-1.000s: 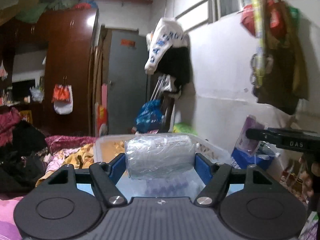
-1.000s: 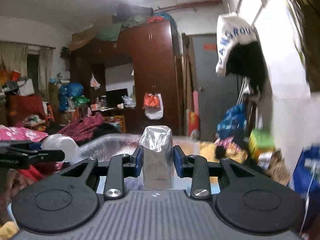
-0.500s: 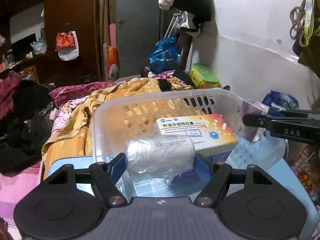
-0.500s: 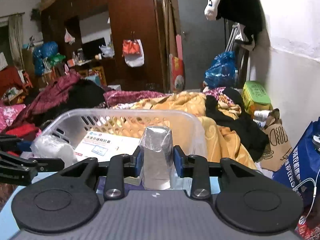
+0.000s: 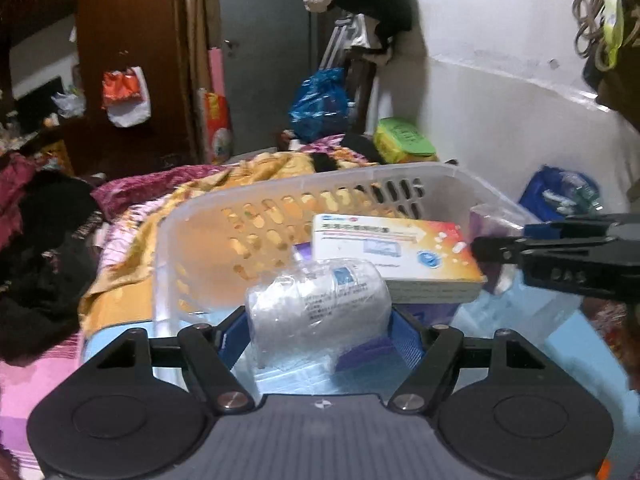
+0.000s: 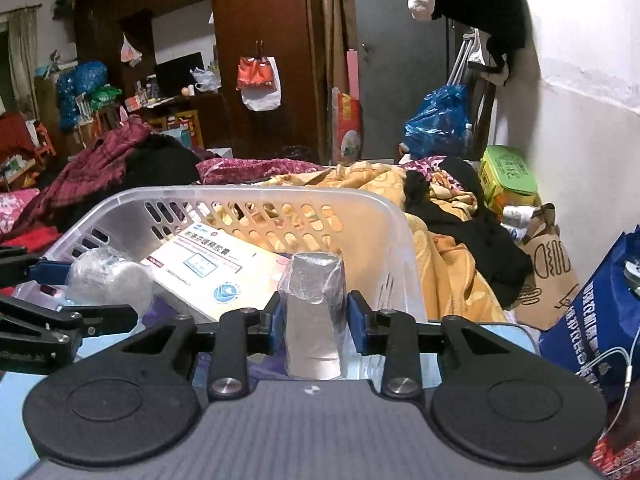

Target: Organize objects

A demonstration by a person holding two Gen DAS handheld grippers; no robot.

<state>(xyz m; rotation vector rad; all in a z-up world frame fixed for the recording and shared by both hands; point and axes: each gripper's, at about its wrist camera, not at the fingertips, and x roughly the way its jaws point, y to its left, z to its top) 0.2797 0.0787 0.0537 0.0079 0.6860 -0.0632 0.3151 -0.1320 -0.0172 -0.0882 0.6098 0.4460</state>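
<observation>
A clear plastic basket point(image 5: 280, 184) stands on a light blue table; it also shows in the right wrist view point(image 6: 224, 194). Inside lies a white and orange medicine box point(image 5: 400, 252), also seen from the right point(image 6: 216, 264). My left gripper point(image 5: 318, 320) is shut on a plastic-wrapped white roll point(image 5: 316, 304) over the basket's near edge; the roll shows at the left of the right wrist view point(image 6: 108, 276). My right gripper point(image 6: 314, 316) is shut on a plastic-wrapped grey stack of cups point(image 6: 314, 312), held upright beside the basket's near right corner. The right gripper's fingers point(image 5: 560, 256) show in the left wrist view.
A purple packet point(image 5: 376, 350) lies in the basket under the box. Behind the table, a bed carries yellow bedding point(image 6: 440, 216) and dark clothes point(image 6: 480, 232). A blue bag point(image 6: 592, 312) and a brown paper bag point(image 6: 548, 272) stand at the right by the white wall.
Both grippers have tilted down and moved toward the basket with their loads still held. The basket and the medicine box have come into view.
</observation>
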